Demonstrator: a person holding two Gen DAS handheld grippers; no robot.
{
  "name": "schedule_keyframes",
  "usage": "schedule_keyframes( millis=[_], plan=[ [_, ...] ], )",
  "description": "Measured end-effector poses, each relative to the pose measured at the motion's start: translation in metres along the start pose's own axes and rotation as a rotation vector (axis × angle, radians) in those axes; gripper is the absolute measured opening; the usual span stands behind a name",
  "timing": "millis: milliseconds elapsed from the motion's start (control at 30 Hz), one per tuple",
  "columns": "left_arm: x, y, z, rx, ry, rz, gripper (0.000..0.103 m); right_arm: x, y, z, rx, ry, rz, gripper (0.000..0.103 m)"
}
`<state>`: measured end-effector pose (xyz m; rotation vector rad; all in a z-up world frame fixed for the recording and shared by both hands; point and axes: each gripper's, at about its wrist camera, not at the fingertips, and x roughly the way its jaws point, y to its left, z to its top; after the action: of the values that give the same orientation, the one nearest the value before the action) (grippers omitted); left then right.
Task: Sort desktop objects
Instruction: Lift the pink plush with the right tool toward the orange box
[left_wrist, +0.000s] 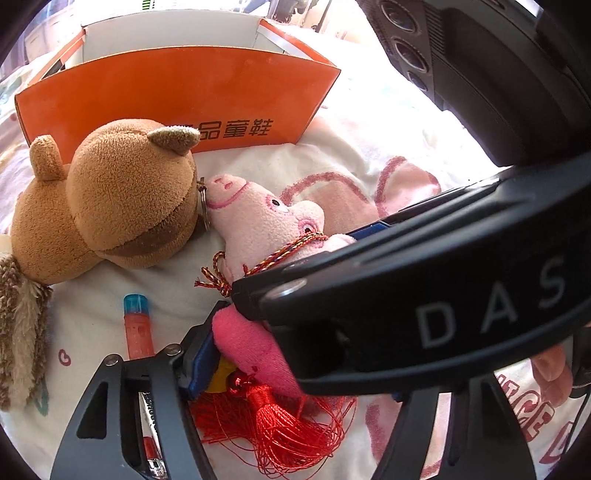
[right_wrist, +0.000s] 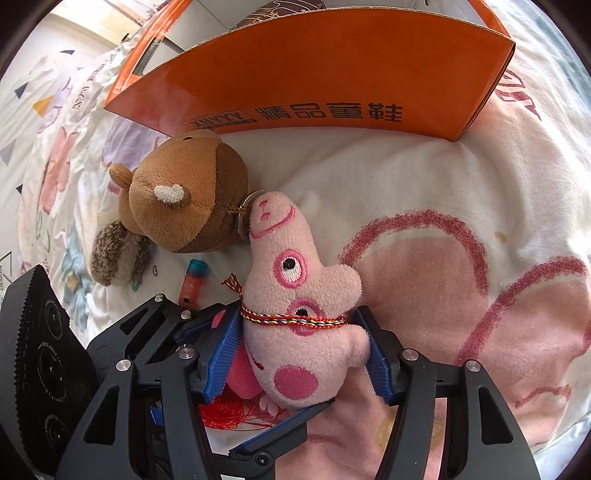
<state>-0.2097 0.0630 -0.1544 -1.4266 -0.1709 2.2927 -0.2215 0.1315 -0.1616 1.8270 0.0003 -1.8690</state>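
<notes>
A pink pig plush (right_wrist: 295, 295) with a braided cord and a red tassel (left_wrist: 269, 421) lies on the printed cloth, snout against a brown plush animal (right_wrist: 188, 206). My right gripper (right_wrist: 299, 354) has its blue pads on both sides of the pig's head and is shut on it. In the left wrist view the pig (left_wrist: 258, 225) lies ahead, and my left gripper (left_wrist: 280, 354) straddles its pink body; the right gripper's black arm (left_wrist: 443, 302) crosses over and hides the left gripper's right finger. An orange shoe box (right_wrist: 314, 74) stands open behind the toys.
A hedgehog-like plush (right_wrist: 118, 258) lies left of the brown plush. An orange tube with a blue cap (left_wrist: 137, 325) lies on the cloth by my left finger. A pen (left_wrist: 151, 424) lies under the left gripper. Printed cloth (right_wrist: 461, 184) covers the surface.
</notes>
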Motion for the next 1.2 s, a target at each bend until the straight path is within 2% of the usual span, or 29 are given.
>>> schedule_keyframes(
  millis=[200, 633, 700, 800, 867, 1100, 1200],
  plan=[
    [-0.011, -0.004, 0.008, 0.001, -0.009, -0.008, 0.061, -0.006, 0.004, -0.002, -0.018, -0.002, -0.006, 0.053],
    [-0.058, -0.03, 0.031, 0.046, -0.089, -0.016, 0.061, -0.057, 0.023, -0.01, -0.054, -0.067, -0.02, 0.051],
    [-0.077, -0.035, -0.02, 0.058, -0.104, -0.015, 0.06, -0.067, 0.03, -0.009, -0.053, -0.085, -0.017, 0.051],
    [-0.094, -0.036, 0.008, 0.075, -0.125, -0.004, 0.061, -0.085, 0.038, -0.006, -0.063, -0.112, -0.017, 0.051],
    [-0.088, -0.036, 0.016, 0.085, -0.14, 0.006, 0.061, -0.098, 0.044, -0.003, -0.069, -0.132, -0.017, 0.051],
    [-0.13, -0.046, 0.035, 0.134, -0.197, 0.046, 0.061, -0.143, 0.064, 0.015, -0.093, -0.2, -0.012, 0.051],
    [-0.136, -0.041, 0.052, 0.146, -0.206, 0.06, 0.061, -0.158, 0.071, 0.025, -0.1, -0.227, -0.01, 0.051]
  ],
)
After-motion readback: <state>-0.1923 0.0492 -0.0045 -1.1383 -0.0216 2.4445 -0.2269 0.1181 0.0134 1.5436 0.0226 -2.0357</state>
